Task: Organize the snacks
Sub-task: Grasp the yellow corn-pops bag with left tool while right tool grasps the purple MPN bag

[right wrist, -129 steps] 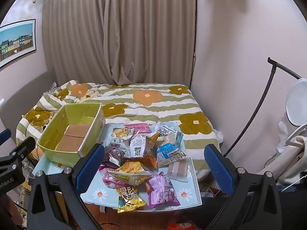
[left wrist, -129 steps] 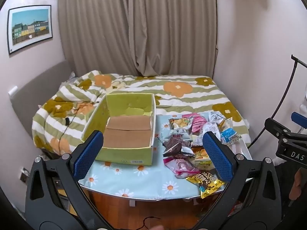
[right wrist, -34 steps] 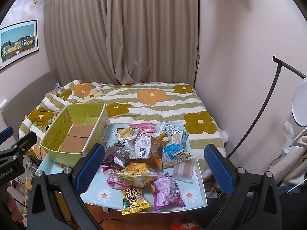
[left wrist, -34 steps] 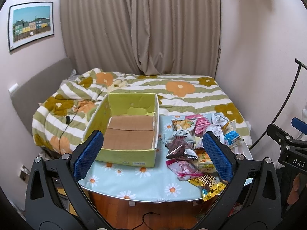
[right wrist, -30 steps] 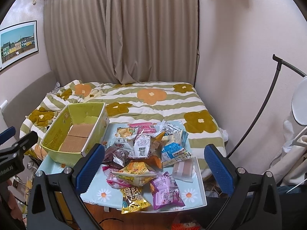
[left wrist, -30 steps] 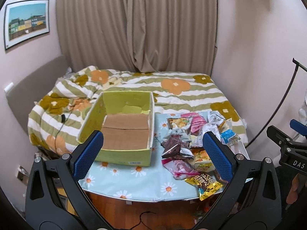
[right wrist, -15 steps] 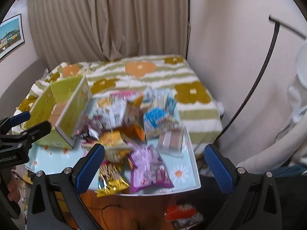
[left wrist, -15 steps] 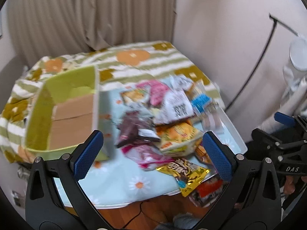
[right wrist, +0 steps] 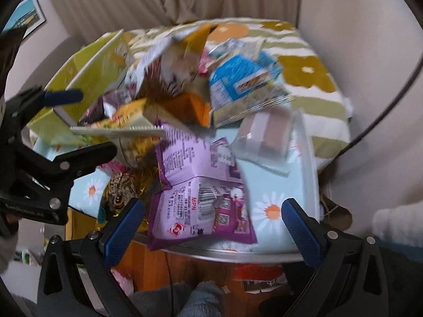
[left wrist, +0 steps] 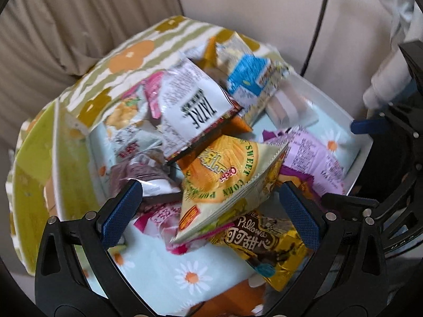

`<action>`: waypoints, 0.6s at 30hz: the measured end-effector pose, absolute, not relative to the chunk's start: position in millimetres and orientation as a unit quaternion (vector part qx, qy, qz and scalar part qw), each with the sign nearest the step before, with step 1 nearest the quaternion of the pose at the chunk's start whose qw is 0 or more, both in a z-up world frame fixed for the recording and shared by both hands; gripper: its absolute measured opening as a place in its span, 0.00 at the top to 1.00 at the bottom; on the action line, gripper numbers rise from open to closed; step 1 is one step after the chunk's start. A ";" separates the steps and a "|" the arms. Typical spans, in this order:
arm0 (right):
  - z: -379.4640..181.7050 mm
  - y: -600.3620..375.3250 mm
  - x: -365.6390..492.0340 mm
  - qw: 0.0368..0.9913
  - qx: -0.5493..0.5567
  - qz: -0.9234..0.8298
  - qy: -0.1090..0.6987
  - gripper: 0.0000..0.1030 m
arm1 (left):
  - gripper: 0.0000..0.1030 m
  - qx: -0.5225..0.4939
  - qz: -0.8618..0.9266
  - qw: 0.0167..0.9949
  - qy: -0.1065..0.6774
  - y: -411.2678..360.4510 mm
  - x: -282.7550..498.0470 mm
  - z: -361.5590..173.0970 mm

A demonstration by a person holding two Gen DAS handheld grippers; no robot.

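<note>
Two spread claws over snack pile (left wrist: 211, 158)

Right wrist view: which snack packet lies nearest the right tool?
The purple foil packet with the barcode. It lies flat at the tray's near edge, between the open right tool's blue pads; the other packets sit further back.

"Pillows" on gold packet (left wrist: 267, 240)

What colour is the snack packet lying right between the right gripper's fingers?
Purple snack packet: light lilac with darker purple edges, clearest in the right wrist view.
</note>
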State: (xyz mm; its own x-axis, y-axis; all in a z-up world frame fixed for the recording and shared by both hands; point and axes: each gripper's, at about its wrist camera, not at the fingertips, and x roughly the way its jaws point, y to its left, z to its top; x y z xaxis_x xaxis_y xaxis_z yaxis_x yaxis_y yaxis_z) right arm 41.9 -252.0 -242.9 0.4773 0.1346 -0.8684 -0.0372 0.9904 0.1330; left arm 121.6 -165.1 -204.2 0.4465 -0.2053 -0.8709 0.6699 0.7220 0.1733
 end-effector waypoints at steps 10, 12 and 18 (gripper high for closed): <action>-277.9 -250.5 68.0 0.846 0.042 0.106 0.521 0.01 | 0.10 0.293 -0.287 0.777 0.477 -185.0 139.6 -242.9; -280.3 -250.6 71.1 0.844 0.047 0.118 0.520 0.03 | 0.20 0.298 -0.296 0.770 0.480 -189.3 138.7 -246.6; -285.9 -252.6 78.9 0.838 0.063 0.136 0.525 0.08 | 0.40 0.292 -0.303 0.760 0.495 -191.4 135.6 -252.2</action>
